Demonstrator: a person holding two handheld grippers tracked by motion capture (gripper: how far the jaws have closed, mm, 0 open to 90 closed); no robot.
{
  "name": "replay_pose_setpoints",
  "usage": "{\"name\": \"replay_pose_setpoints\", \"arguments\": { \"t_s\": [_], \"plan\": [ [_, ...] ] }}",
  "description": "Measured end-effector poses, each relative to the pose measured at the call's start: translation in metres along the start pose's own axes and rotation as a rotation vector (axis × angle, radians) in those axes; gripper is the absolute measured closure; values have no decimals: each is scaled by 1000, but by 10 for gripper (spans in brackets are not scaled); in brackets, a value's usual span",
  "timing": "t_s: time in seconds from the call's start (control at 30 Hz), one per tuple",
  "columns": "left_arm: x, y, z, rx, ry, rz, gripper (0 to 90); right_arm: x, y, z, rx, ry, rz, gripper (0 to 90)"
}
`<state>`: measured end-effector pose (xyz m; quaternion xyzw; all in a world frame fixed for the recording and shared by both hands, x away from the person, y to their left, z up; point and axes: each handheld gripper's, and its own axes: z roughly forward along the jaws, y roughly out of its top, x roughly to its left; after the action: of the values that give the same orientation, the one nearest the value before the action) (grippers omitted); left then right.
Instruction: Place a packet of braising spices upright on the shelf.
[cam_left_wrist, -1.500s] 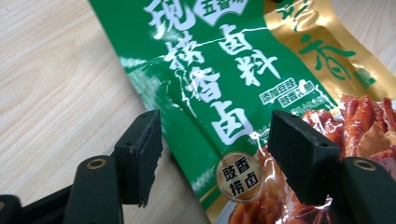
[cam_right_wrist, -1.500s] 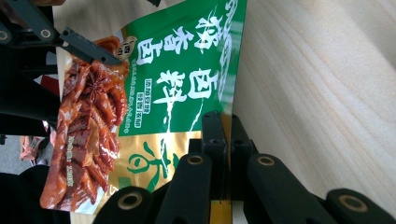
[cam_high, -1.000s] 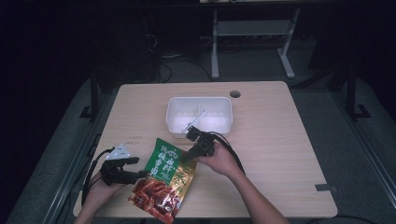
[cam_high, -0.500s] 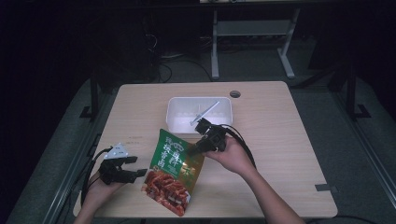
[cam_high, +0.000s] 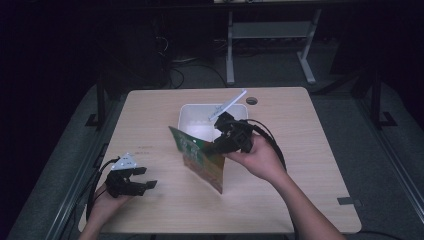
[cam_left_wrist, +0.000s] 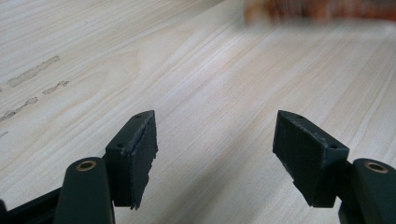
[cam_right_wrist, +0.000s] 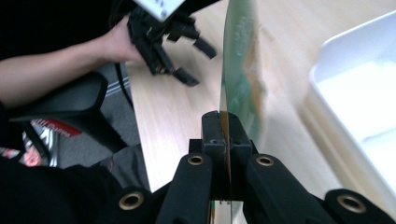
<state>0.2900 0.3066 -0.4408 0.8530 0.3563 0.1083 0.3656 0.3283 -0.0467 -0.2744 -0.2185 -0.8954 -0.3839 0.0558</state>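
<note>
Pale wooden bench (cam_high: 310, 150): green-and-orange foil snack pouch (cam_high: 200, 159) now lifted off, swung toward white plastic tub (cam_high: 192, 116) at 12 o'clock, pinched in right gripper (cam_high: 218, 145); left gripper (cam_high: 145, 184) parted, empty, at 8 o'clock.

The right gripper (cam_high: 216, 146) pinches a green snack packet (cam_high: 199, 158) held on edge above the wooden table (cam_high: 310, 150), beside a white tray (cam_high: 192, 120). The left gripper (cam_high: 142, 185) rests spread near the front-left corner.
</note>
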Motion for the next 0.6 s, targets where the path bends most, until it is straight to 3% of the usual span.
{"name": "replay_pose_setpoints", "arguments": {
  "t_s": [0.27,0.6],
  "plan": [
    [0,0,2,13,2,10,303,-11,14,-35,-51,-92,41,898],
    [-1,0,3,21,6,23,302,-24,32,-44,-74,-133,59,898]
  ]
}}
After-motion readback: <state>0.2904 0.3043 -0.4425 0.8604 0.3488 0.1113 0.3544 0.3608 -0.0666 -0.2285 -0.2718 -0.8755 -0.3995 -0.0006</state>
